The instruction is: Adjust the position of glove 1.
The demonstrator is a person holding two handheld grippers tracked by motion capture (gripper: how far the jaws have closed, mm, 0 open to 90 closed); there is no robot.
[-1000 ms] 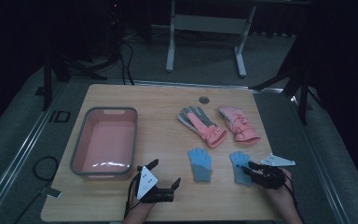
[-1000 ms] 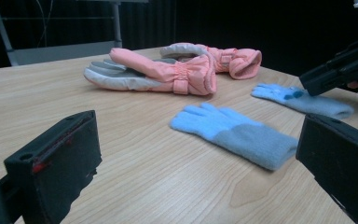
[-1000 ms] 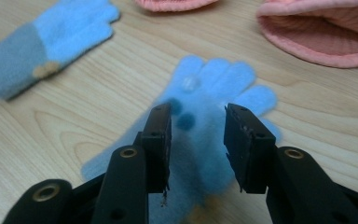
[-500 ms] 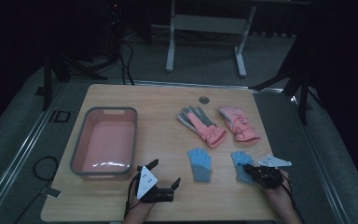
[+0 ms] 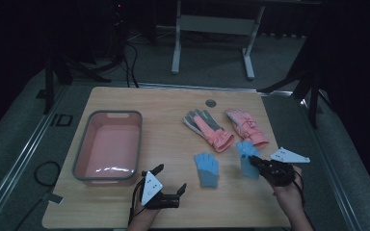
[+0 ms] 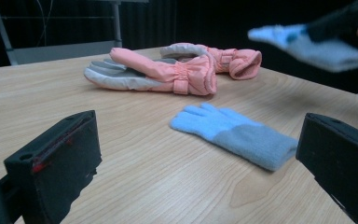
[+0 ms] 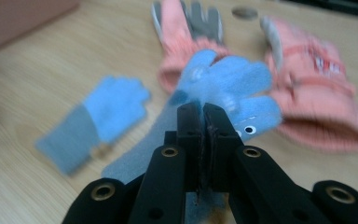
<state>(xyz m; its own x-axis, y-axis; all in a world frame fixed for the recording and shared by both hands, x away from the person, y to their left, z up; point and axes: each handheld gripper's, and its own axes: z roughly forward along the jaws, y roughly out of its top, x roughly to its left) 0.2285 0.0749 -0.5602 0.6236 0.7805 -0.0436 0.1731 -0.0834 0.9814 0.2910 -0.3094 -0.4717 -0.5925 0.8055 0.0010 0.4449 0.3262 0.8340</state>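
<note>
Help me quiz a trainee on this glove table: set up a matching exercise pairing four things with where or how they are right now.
1 right tool
2 left tool
3 blue glove on the table
4 pink tub

A lying flat between the two tools
B open, nothing between its jaws
C far left of the table
D shut on the lifted blue glove

Pairs: 1-D, 2-B, 3-A, 4-C

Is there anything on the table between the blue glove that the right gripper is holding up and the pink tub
Yes. The right gripper is shut on one blue glove. Between it and the pink tub, the second blue glove lies flat on the table. Beyond that the wood is bare.
</note>
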